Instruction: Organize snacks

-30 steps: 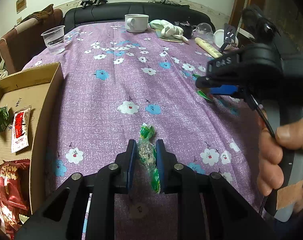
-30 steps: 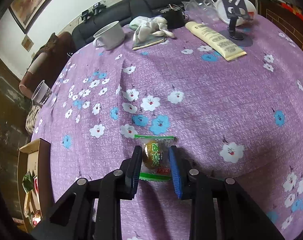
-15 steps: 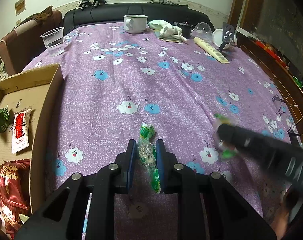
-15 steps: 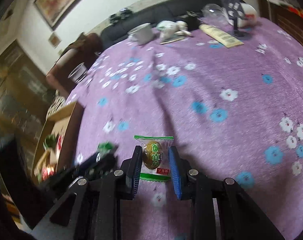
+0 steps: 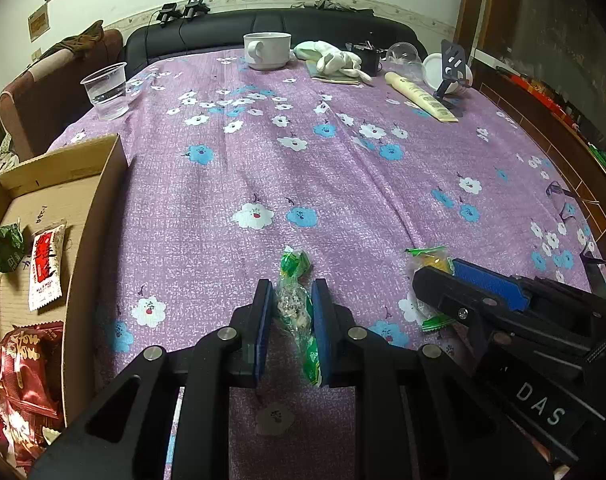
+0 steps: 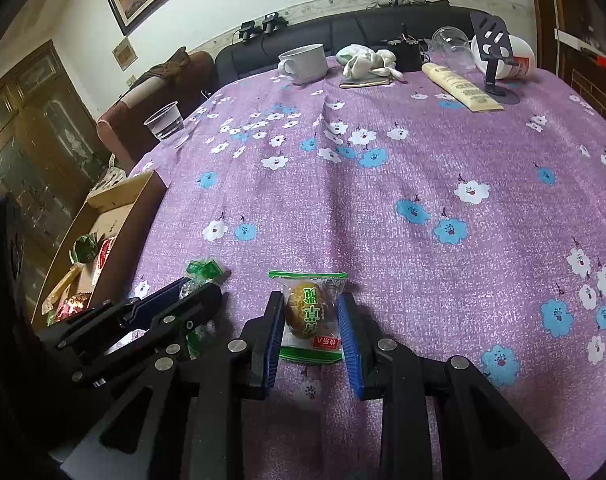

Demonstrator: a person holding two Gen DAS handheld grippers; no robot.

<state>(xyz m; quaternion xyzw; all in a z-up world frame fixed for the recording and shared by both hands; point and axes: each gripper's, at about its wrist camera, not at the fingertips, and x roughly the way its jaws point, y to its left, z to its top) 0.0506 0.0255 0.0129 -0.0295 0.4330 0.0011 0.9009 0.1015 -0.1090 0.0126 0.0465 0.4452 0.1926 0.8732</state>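
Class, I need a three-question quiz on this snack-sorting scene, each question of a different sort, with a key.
1. True or false: the left gripper is shut on a green-ended candy.
2. What does the right gripper hold? A) white mug B) clear packet with a brown snack C) plastic cup
3. On which side of the left wrist view does the cardboard box sit?

Key: 1 true; 2 B, the snack packet; 3 left.
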